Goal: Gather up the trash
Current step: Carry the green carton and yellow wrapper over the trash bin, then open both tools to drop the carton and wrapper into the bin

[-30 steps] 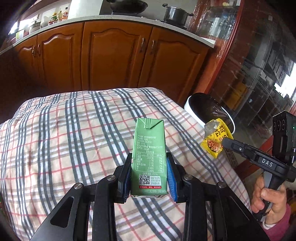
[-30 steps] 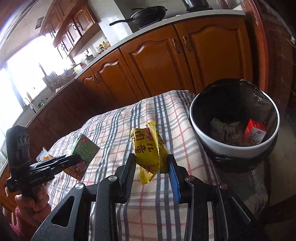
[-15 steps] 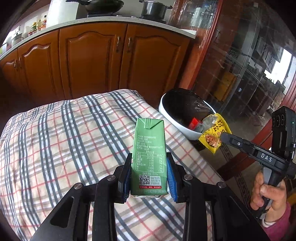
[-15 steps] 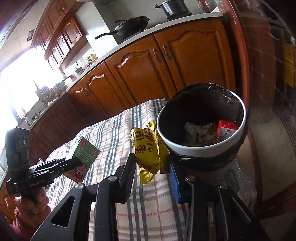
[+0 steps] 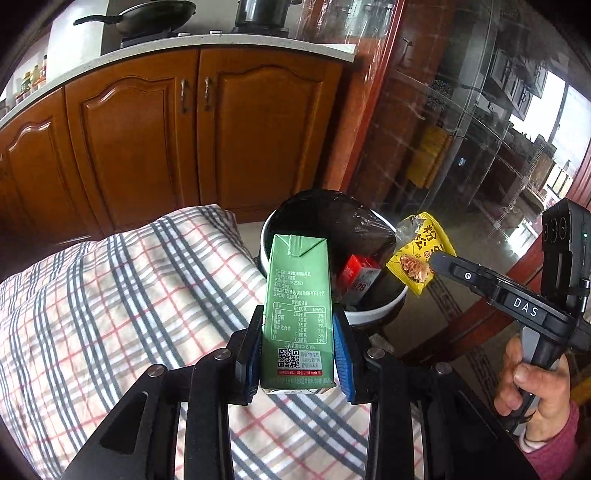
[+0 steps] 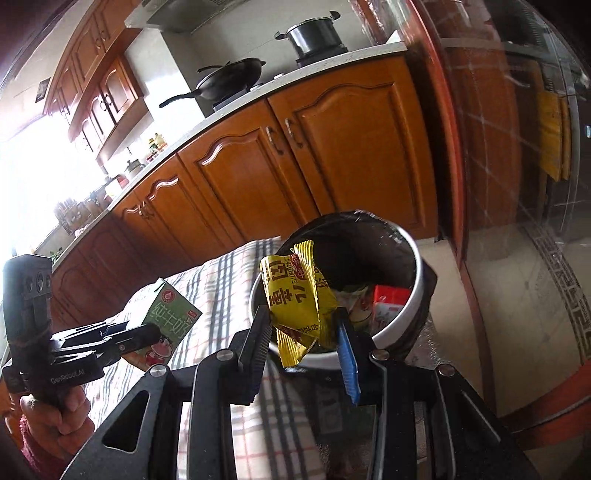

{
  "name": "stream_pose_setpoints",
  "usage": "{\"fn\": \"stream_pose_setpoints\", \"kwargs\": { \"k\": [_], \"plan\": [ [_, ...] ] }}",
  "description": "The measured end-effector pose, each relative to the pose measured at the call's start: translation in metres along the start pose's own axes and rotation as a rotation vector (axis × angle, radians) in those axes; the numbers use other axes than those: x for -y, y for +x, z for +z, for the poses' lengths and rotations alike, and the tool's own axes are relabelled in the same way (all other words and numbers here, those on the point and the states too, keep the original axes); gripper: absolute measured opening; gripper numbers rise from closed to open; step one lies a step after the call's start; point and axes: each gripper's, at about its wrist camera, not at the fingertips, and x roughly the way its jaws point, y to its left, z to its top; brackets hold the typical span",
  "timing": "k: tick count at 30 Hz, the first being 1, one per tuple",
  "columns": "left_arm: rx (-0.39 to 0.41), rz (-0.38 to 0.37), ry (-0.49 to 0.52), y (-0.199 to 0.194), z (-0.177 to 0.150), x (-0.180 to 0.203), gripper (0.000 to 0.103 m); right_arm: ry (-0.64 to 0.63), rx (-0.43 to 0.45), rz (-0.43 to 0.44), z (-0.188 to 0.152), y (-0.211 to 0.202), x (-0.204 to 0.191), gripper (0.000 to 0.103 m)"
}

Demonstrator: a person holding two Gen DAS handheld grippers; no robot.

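Note:
My left gripper (image 5: 297, 354) is shut on an upright green milk carton (image 5: 297, 317), held above the plaid table edge just short of the trash bin (image 5: 373, 314). The carton also shows in the right wrist view (image 6: 162, 328). My right gripper (image 6: 301, 343) is shut on a yellow snack wrapper (image 6: 295, 295), held over the near rim of the white bin (image 6: 410, 295) with its black liner. The wrapper also shows in the left wrist view (image 5: 419, 251), beside the bin's right rim. A red box (image 6: 388, 299) and crumpled paper lie inside the bin.
The plaid tablecloth (image 5: 110, 295) covers the table to the left of the bin. Wooden kitchen cabinets (image 5: 221, 129) stand behind, with a wok (image 6: 229, 79) and a pot (image 6: 314, 33) on the counter. A glass door (image 5: 480, 147) is to the right.
Both grippers have moved toward the bin with their loads. The wrapper has gone from over the table to over the bin's rim, and the carton has neared the table's edge.

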Motion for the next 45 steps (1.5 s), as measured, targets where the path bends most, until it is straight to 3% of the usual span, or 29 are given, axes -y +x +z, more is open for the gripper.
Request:
{"fn": "stream_pose_setpoints", "kwargs": {
  "k": [15, 23, 45],
  "plan": [
    [-0.081, 0.055, 0.096, 0.071, 0.054, 0.04, 0.032, 0.017, -0.04, -0.053, 0.027, 0.032, 0.032, 0.035],
    [-0.132, 0.068, 0.087, 0.102, 0.068, 0.045, 0.032, 0.017, -0.085, -0.061, 0.029, 0.051, 0.041, 0.035],
    [-0.173, 0.079, 0.077, 0.119, 0.071, 0.052, 0.032, 0.024, -0.136, -0.082, 0.03, 0.075, 0.05, 0.035]
  ]
}}
